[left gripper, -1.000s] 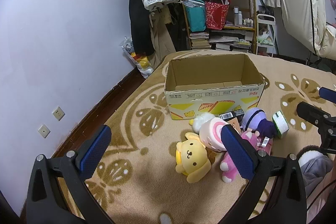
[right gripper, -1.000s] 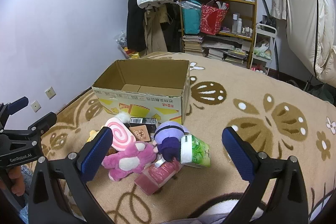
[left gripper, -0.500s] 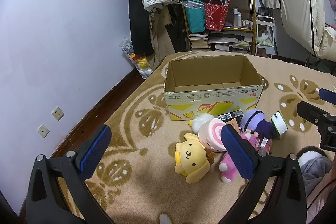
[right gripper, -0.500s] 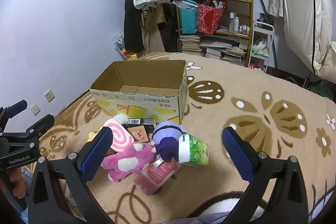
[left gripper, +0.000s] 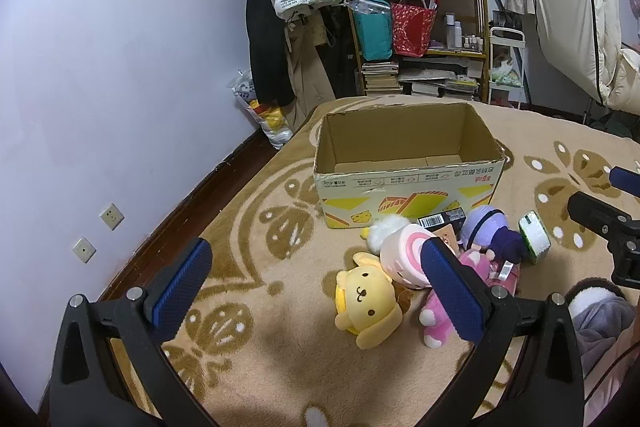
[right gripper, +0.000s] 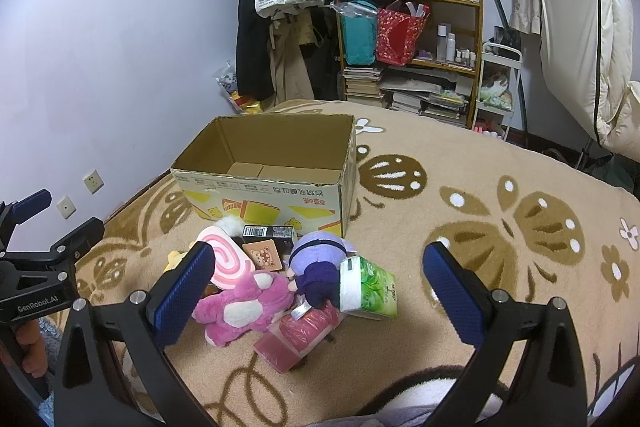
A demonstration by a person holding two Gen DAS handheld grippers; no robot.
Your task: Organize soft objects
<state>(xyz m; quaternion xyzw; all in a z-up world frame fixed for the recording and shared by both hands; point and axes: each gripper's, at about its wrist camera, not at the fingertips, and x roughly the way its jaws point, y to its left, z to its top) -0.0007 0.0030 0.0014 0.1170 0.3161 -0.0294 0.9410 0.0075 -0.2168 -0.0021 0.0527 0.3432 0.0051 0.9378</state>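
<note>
- Toys: fuzzy yellow plush dog (left gripper: 366,303) and pink plush bear (right gripper: 240,303) lie heaped before my open cardboard box (left gripper: 404,167).
- Patterned shaggy carpet (right gripper: 500,227); cluttered shelf (right gripper: 412,39) behind.
- Left gripper (left gripper: 316,287) and right gripper (right gripper: 320,291): jaws spread wide, holding nothing.

Lighting: on both wrist feeds I see even, cool indoor light from overhead, moderately bright. Shadows: soft, one beside the yellow plush (left gripper: 366,301), another under the cardboard box (right gripper: 280,183) edge. Glare: a mild sheen on the purple wall (left gripper: 120,47). Distortion: strong fisheye bowing, black vignette in my corners. Focus: centre sharp; the blue finger pads (right gripper: 182,293) slightly soft.
</note>
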